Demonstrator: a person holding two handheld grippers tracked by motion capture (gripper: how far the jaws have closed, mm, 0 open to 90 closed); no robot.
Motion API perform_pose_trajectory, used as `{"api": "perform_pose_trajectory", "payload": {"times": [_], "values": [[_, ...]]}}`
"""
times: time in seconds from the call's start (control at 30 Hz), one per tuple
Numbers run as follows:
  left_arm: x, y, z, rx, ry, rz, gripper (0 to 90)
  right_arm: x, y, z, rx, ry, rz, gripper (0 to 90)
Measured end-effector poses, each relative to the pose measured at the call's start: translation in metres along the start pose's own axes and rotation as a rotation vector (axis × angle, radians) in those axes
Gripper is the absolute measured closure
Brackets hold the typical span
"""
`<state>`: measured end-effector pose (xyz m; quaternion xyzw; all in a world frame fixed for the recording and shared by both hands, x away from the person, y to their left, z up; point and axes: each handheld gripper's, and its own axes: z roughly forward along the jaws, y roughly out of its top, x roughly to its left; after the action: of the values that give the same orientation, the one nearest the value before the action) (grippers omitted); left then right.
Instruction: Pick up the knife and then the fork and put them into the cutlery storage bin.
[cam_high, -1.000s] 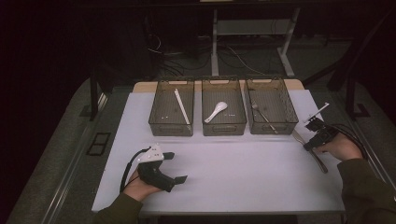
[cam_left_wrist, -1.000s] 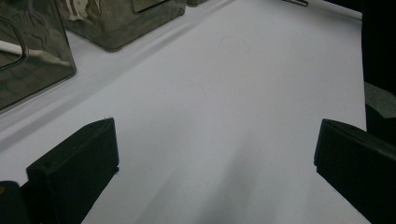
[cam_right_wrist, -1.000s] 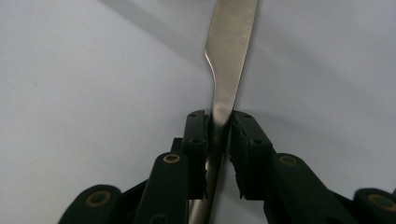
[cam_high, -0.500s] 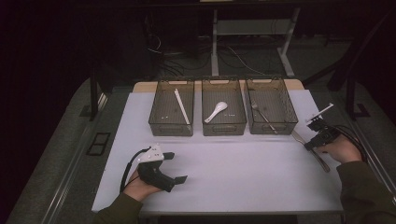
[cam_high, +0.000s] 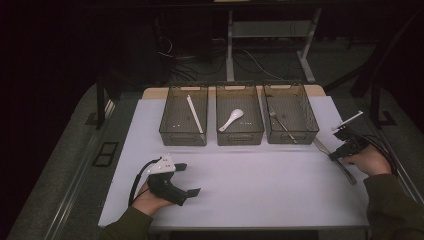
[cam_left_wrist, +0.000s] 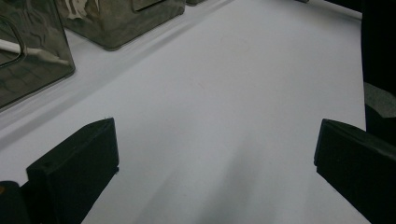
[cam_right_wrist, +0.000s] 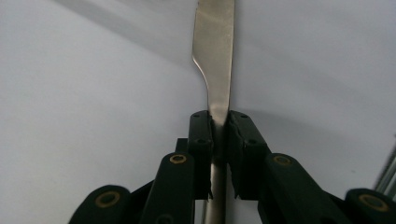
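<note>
The right hand-held gripper (cam_right_wrist: 219, 128) has its jaws pressed on the handle of a flat silver metal table knife (cam_right_wrist: 215, 56) at the right edge of the white desk (cam_high: 260, 185). The knife's long axis runs straight ahead of the jaws, blade pointing away from them. The left hand-held gripper (cam_left_wrist: 215, 154) rests near the desk's front left, jaws spread wide over bare surface. Three smoky transparent plastic bins (cam_high: 240, 136) stand in a row at the back.

Three wire-mesh bins in a row on the white table (cam_high: 250, 185): left bin (cam_high: 183, 122) with chopstick (cam_high: 195, 115), middle bin (cam_high: 239, 121) with white spoon (cam_high: 231, 120), right bin (cam_high: 290, 120) with fork (cam_high: 283, 124).
</note>
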<state>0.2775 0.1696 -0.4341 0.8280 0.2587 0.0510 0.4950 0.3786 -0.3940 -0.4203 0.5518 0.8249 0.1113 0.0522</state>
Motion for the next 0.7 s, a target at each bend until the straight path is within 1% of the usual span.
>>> {"api": "perform_pose_trajectory", "payload": {"times": [0.03,0.07,0.2,0.6,0.63,0.7], "values": [[0.0,0.0,0.0,0.0,-0.001,-0.001,0.0,-0.002,-0.001,-0.001,-0.006,0.0,0.009,79.6],[0.0,0.0,0.0,0.001,0.0,-0.001,0.0,-0.004,-0.003,-0.003,-0.012,0.01,0.017,79.5],[0.0,0.0,0.001,0.002,-0.001,-0.002,0.0,-0.01,-0.006,-0.011,-0.033,0.004,0.032,79.5],[-0.001,0.0,0.001,0.0,0.0,-0.003,0.0,-0.015,-0.004,-0.033,-0.083,-0.001,0.05,79.9],[-0.001,0.0,0.001,0.0,0.0,-0.002,0.0,-0.015,-0.003,-0.035,-0.094,-0.005,0.048,79.9],[-0.001,0.0,0.0,0.0,0.0,-0.001,0.0,-0.015,-0.002,-0.038,-0.099,-0.004,0.048,80.0]]}}
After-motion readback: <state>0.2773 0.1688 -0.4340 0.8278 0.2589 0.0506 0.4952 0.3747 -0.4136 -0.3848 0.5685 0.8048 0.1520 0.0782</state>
